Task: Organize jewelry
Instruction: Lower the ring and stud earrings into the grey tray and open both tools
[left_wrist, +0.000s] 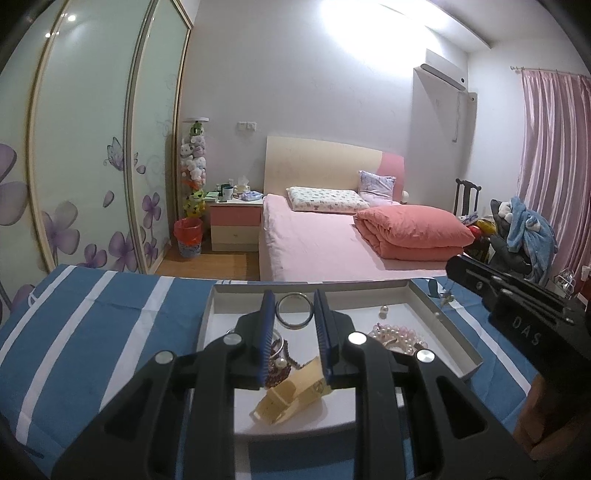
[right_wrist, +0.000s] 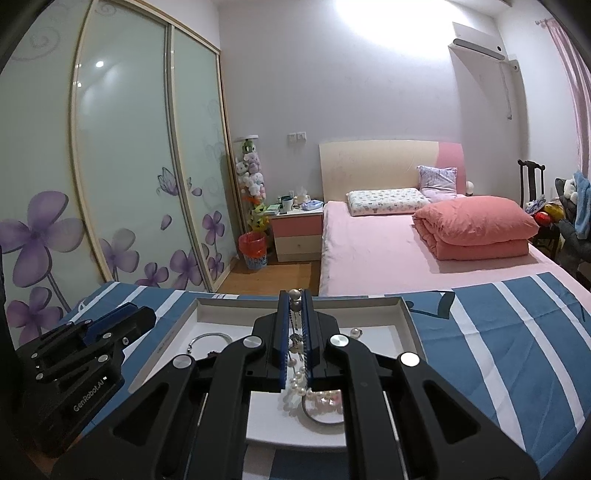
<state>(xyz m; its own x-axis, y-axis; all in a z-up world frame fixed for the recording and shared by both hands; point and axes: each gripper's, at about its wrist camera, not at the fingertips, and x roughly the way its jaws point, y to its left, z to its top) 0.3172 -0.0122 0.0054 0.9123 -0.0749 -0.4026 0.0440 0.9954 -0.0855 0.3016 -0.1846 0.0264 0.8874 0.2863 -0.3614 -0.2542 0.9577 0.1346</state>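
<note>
bedroom behind; right gripper (right_wrist: 295, 306) pinches beaded chain (right_wrist: 294, 332) above tray (right_wrist: 406, 314).

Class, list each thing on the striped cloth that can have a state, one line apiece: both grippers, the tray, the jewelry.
Left gripper: open, above the tray, holding nothing.
Right gripper: shut on dangling beaded chain.
Shallow white cardboard tray: lidless, holding jewelry.
Silver metal bangle: lying flat in tray.
Pink-white pearl bracelet: heaped in tray.

The right gripper (right_wrist: 294, 299) hides most of the necklace (right_wrist: 297, 380).
</note>
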